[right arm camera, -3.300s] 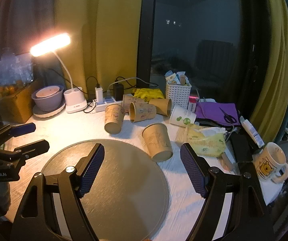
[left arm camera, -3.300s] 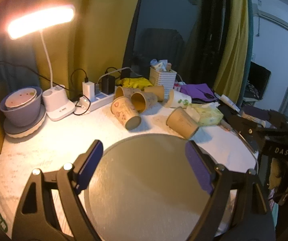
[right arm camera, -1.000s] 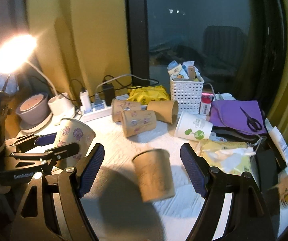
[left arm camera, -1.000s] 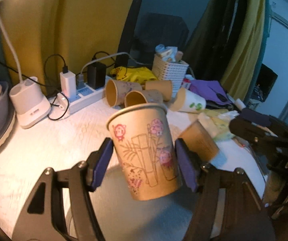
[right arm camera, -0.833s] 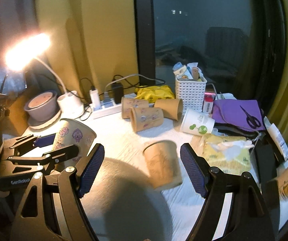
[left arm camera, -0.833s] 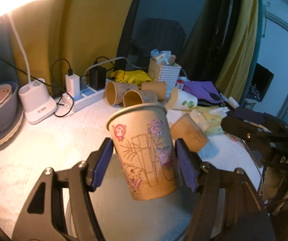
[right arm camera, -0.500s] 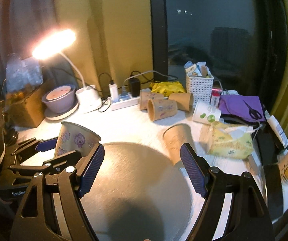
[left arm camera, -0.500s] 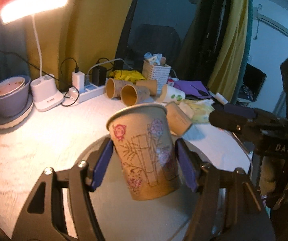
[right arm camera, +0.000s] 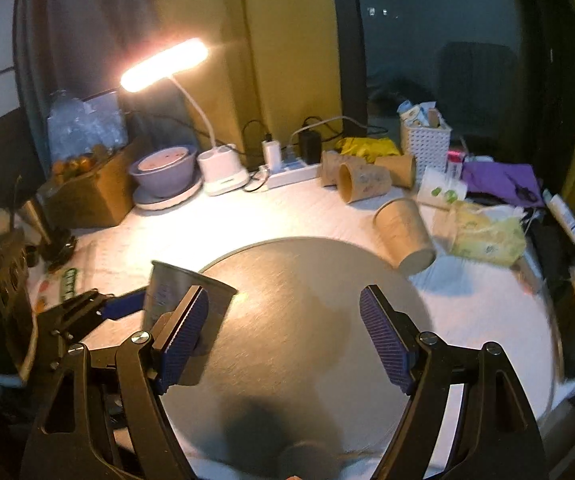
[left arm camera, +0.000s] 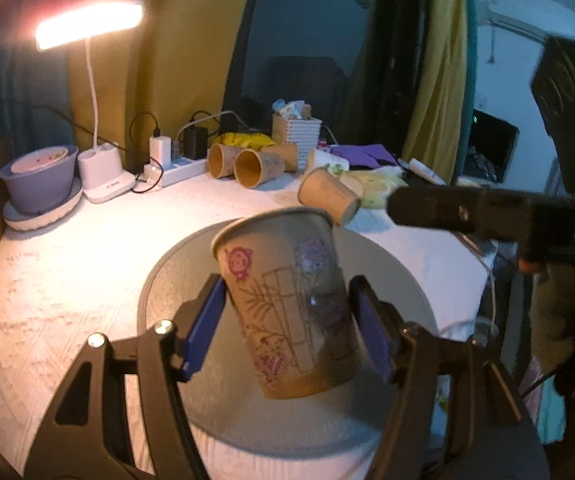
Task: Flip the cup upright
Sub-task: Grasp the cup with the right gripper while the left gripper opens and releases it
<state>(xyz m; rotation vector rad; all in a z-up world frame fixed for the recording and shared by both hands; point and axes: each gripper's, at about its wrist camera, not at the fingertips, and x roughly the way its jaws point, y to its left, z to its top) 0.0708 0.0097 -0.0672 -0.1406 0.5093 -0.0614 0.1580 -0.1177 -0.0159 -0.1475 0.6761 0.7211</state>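
**Cup up and gripped over the round mat**

Far left, the lamp [left arm camera: 89, 30] glows over a purple bowl [left arm camera: 39, 178] on its ribbed white saucer. And here's the left gripper [left arm camera: 287, 320], blue ribbed pads pressed to both sides of the printed paper cup [left arm camera: 287, 304], mouth up, tilted slightly, held over the smooth grey round mat [left arm camera: 175, 280] on the white textured worktop [left arm camera: 67, 264]. A second ago that cup was carried nearer the back row of cups; now it hangs over the mat, with the lamp head fully in sight. Beyond, two brown paper cups [left arm camera: 253, 166] lie on their sides, and another plain cup [left arm camera: 329, 196] lies tipped at the mat's far edge. Over to the right gripper [right arm camera: 285, 336]: jaws spread wide, nothing between them, hovering above the mat's middle; it has pulled back from the tipped cup it was nearer earlier. Behind stands a woven white basket [right arm camera: 425, 140].
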